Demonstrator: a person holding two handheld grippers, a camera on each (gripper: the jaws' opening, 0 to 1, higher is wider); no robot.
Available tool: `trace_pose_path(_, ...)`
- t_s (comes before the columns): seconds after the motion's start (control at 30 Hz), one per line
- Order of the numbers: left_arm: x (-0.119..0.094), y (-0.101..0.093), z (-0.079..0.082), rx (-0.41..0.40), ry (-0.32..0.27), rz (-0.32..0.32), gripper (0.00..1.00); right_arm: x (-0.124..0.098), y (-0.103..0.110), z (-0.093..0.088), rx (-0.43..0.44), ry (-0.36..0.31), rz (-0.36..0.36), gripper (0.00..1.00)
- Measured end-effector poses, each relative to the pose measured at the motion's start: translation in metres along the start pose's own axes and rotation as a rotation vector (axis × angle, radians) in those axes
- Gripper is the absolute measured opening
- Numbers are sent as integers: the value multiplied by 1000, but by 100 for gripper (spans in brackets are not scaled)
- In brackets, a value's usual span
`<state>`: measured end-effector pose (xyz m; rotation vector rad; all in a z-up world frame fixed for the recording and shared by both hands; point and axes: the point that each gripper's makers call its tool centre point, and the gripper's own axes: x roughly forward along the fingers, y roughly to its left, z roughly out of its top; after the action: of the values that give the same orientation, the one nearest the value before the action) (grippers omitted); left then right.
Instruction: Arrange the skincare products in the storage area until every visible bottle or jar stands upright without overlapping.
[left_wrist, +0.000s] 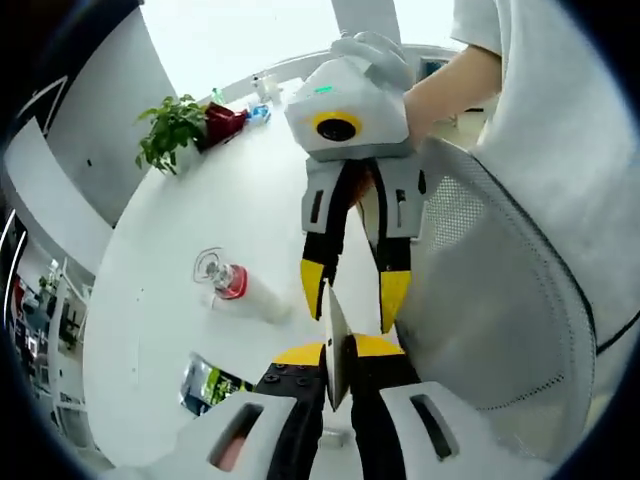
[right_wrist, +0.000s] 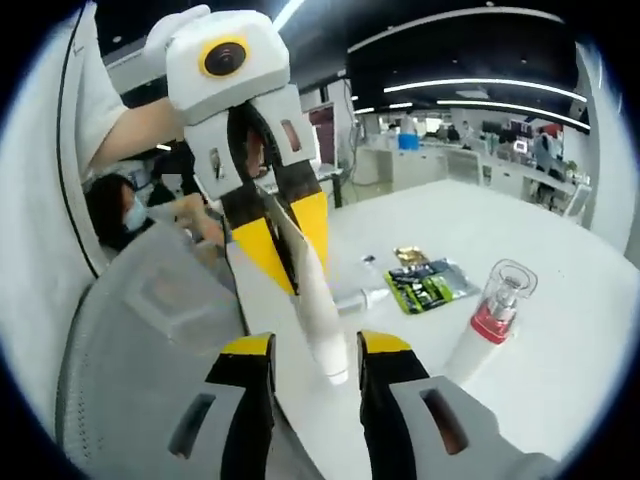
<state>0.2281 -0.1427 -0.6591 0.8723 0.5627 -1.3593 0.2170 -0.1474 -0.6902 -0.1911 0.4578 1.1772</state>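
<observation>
Jaws first: the left gripper (left_wrist: 338, 352) is clamped tight on the flat crimped end of a soft white plastic squeeze tube (right_wrist: 318, 310), while the right gripper (right_wrist: 315, 350) has its yellow-tipped jaws apart, straddling the tube's lower cap end with what looks like a bit of gap on each side. So the tube is hanging in the air between the two tools, above the edge of the round white table (left_wrist: 270, 190) and right next to a grey mesh chair back (right_wrist: 150, 330), not in any storage spot yet. My guess is this thing is light and squishy; the body will cave in and maybe slip if you pinch it mid-way, so I'd take it low, near the stiffer cap and shoulder, and keep the squeeze gentle. The crimp is a solid hold, but the tube can swing from it. Pose-wise, the two grippers point at each other almost nose to nose, the left one coming down from above in the right gripper view, with a gloved hand (left_wrist: 375, 50) on top of the right one in the left gripper view. Further out on the table there's a white pump bottle with a red collar and clear cap (right_wrist: 490, 330), and I honestly can't tell if it's upright, plus a green foil sachet (right_wrist: 430, 283).
</observation>
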Motion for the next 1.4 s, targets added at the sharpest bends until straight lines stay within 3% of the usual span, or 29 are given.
trace_pose_path(0.43,12,33,-5,-34,-29,32,12,-9,-15,-8,101,-3,-108,52)
trace_pose_path(0.9,27,68,-11,-155,-95,55,12,-20,-32,-14,173,-18,-216,70)
trace_pose_path(1.07,31,83,-12,-184,-104,93,12,-22,-37,-18,186,-11,-247,76)
trace_pose_path(1.4,39,98,-12,-224,-129,106,12,-22,-41,-20,185,-3,-266,80)
